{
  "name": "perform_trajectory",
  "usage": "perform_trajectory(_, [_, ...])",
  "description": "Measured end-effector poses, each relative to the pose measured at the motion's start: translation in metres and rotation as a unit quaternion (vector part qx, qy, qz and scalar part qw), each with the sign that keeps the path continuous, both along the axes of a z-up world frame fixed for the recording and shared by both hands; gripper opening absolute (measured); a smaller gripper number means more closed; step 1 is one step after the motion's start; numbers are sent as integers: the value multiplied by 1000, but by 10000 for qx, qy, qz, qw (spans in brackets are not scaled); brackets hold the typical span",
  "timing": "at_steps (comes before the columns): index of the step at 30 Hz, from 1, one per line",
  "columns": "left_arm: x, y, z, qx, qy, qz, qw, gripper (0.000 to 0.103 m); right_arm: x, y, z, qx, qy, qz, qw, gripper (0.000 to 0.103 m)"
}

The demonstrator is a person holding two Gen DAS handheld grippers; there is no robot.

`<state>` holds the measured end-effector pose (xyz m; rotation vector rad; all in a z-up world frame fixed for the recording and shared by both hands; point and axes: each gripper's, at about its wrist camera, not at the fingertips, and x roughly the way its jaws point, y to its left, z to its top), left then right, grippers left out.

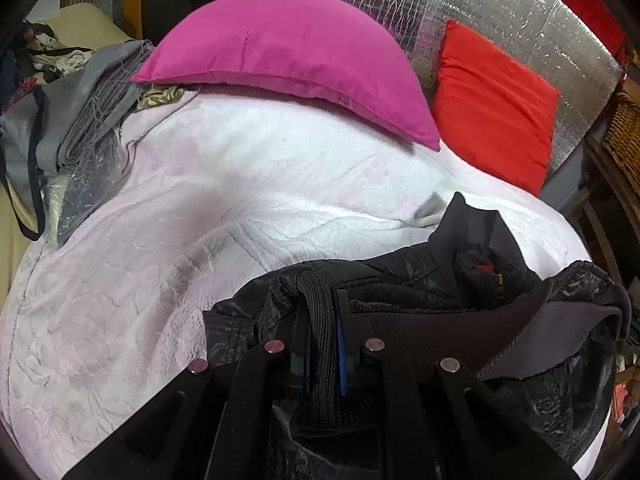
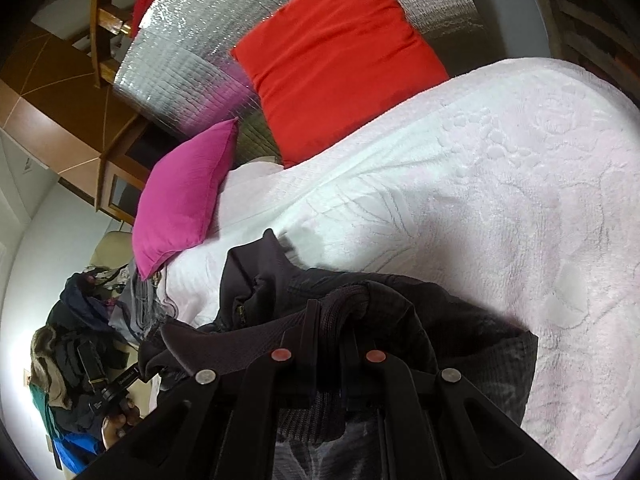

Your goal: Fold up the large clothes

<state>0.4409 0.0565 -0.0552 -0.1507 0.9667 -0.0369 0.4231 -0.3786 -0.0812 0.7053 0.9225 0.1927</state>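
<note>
- Holding a dark jacket (image 1: 420, 280) by its ribbed hem, both grippers are clenched on the cloth, one at each end of that edge.
- The left gripper (image 1: 320, 320) has a ribbed band (image 1: 316, 320) pinched between its fingers; the right gripper (image 2: 332, 320) pinches a like ribbed fold (image 2: 344, 304) in its own view.
- The jacket hangs from the two grips and bunches onto the near part of the bed (image 1: 240, 200), which is covered in a pale, embossed spread. Collar and zip (image 1: 498, 280) lie crumpled between the grippers, to the right of the left gripper.
- The relation that matters: the garment's long axis runs away from the held hem toward the pillows, so the body has to be spread forward over the bed. Neither hand looks clearly nearer; the hem is shared evenly.
- Open room lies ahead: a broad bare stretch of spread between the jacket and the magenta pillow (image 1: 288, 60), with the red pillow (image 1: 492, 100) beyond against the silver quilted panel (image 1: 500, 8).
- To the left the bed's edge is crowded by a grey heap of clothes (image 1: 80, 112), so laying out should probably keep to the middle.
- The right view shows the spread's far side free of things, giving slack for drawing the hem taut.
- My judgement: the jacket is not yet flat, so folding proper has hardly begun.
</note>
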Motion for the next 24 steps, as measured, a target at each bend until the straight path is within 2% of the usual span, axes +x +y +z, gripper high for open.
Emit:
perform_trajectory(18, [30, -9, -29, 314, 352, 93, 9988, 12, 32, 2, -38, -92, 504, -183, 9985, 7])
perform_trajectory(24, [36, -6, -37, 196, 414, 200, 9987, 14, 38, 0, -47, 51, 673, -291, 9973, 8])
